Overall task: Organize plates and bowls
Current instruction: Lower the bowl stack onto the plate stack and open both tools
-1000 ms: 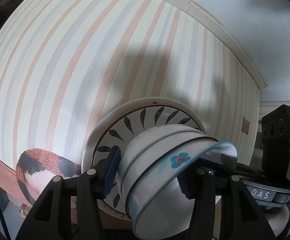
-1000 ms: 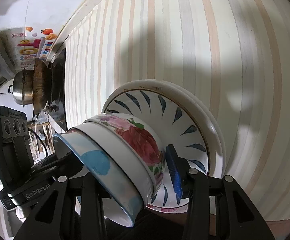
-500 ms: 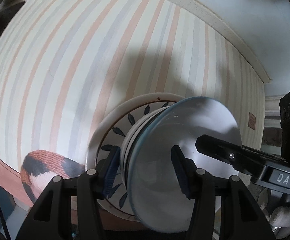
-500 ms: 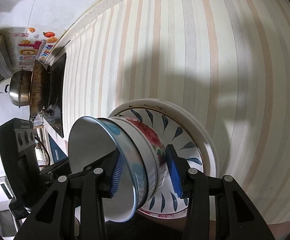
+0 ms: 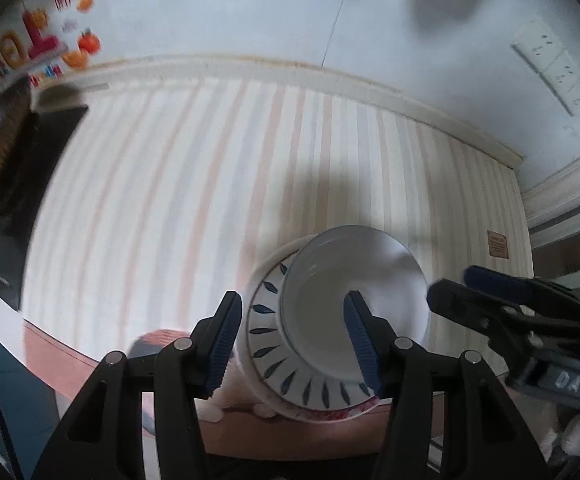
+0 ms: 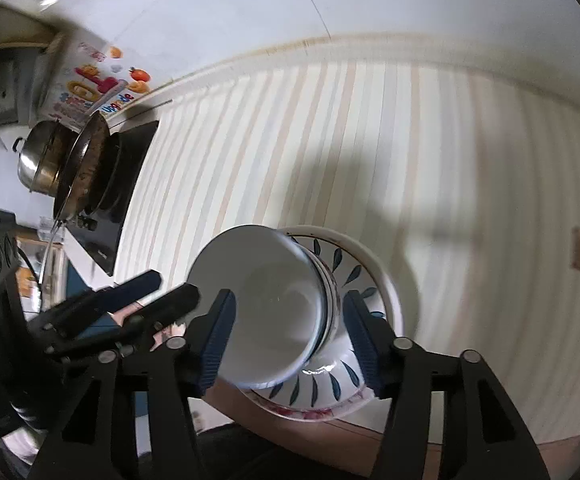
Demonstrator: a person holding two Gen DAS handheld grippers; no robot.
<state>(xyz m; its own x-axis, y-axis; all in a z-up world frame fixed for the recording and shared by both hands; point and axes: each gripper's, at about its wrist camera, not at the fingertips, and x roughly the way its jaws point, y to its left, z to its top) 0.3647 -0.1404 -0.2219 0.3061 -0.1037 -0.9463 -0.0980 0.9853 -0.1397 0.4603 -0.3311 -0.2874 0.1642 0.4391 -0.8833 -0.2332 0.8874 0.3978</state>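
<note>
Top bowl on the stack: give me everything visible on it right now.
The top bowl is glossy and ceramic-looking, with a plain white interior and a thin bluish rim. It is empty and sits nested in other bowls, which stand on the leaf-pattern plate on the striped counter. Neither the left gripper nor the right gripper grips it; both are open, fingers either side. Its outer wall is mostly hidden.

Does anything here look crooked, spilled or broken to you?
Nothing looks spilled or broken. The nested bowls sit off-centre on the leaf-patterned plates, toward one side rather than the middle. Both tongs, left and right, are open around the stack.
</note>
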